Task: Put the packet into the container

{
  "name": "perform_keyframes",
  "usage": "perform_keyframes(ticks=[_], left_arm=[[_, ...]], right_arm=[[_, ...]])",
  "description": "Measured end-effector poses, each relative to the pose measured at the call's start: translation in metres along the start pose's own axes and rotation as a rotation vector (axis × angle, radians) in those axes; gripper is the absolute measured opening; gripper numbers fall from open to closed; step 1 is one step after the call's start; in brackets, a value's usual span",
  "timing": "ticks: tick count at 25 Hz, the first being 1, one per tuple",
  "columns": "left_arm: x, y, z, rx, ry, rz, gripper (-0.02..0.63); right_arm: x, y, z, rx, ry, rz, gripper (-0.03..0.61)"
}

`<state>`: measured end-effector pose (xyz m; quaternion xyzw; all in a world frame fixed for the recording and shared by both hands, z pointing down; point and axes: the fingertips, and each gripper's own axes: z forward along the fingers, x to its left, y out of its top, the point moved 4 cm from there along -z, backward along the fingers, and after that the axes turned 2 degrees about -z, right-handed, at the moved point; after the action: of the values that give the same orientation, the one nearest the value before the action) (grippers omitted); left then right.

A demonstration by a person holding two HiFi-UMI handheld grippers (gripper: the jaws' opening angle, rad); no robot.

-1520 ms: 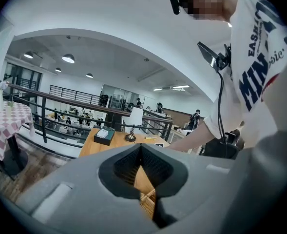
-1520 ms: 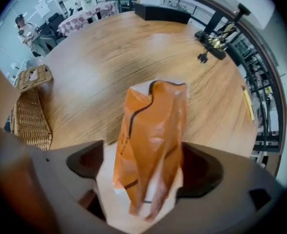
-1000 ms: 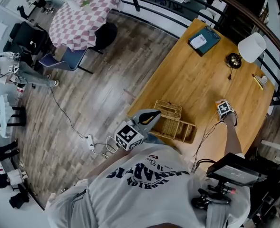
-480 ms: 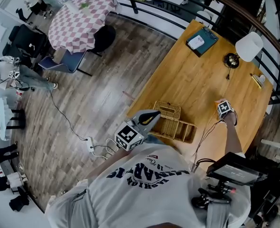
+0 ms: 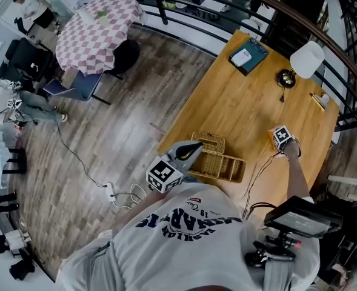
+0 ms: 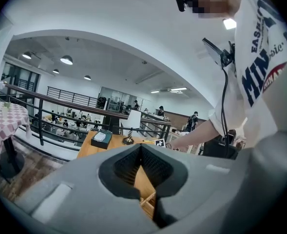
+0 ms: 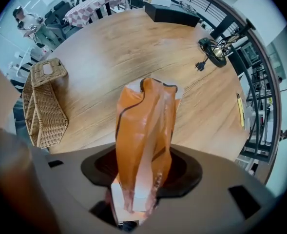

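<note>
An orange packet [image 7: 145, 140] stands upright between the jaws of my right gripper [image 7: 142, 182]. The pads still press on its lower end while the jaws are opening. In the head view this gripper [image 5: 275, 139] hovers over the right part of the wooden table [image 5: 239, 102], with the packet [image 5: 270, 138] showing as an orange edge beside its marker cube. The wicker basket [image 5: 217, 159] sits at the table's near edge, left of the right gripper; it also shows in the right gripper view [image 7: 43, 101]. My left gripper [image 5: 195, 147] is shut and empty, just left of the basket.
At the far end of the table lie a dark teal box [image 5: 248, 56], a white lamp [image 5: 305, 59] with its dark base [image 5: 283, 77] and cable, and a yellow pen [image 5: 316, 102]. A black railing [image 5: 184, 26] runs behind the table. The floor drops away on the left.
The head view has drifted a little. Both grippers keep their places by the basket and over the table, and the packet stays in the right one.
</note>
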<state>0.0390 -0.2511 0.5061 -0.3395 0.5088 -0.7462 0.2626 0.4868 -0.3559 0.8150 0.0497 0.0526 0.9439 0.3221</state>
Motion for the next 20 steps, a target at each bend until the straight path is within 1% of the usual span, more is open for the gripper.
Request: perform_keyframes(ticks=[5,11,14,20], left_arm=[[-0.003,-0.001,0.003,-0.002,-0.027,0.015,0.003],[-0.002,-0.008,0.003,0.009,-0.048,0.022,0.003],[-0.004,-0.011,0.005,0.01,-0.073,0.027,0.003],[-0.009,-0.013,0.006,0.014,-0.126,0.043,0.003]], right_arm=[[0.007,-0.005,-0.022,-0.009,0.011,-0.034,0.221],[0.022,-0.007,-0.056,-0.018,-0.022,-0.141,0.221],[0.03,-0.004,-0.084,-0.056,-0.036,-0.175,0.221],[0.047,0.004,-0.149,-0.134,-0.093,-0.24,0.221]])
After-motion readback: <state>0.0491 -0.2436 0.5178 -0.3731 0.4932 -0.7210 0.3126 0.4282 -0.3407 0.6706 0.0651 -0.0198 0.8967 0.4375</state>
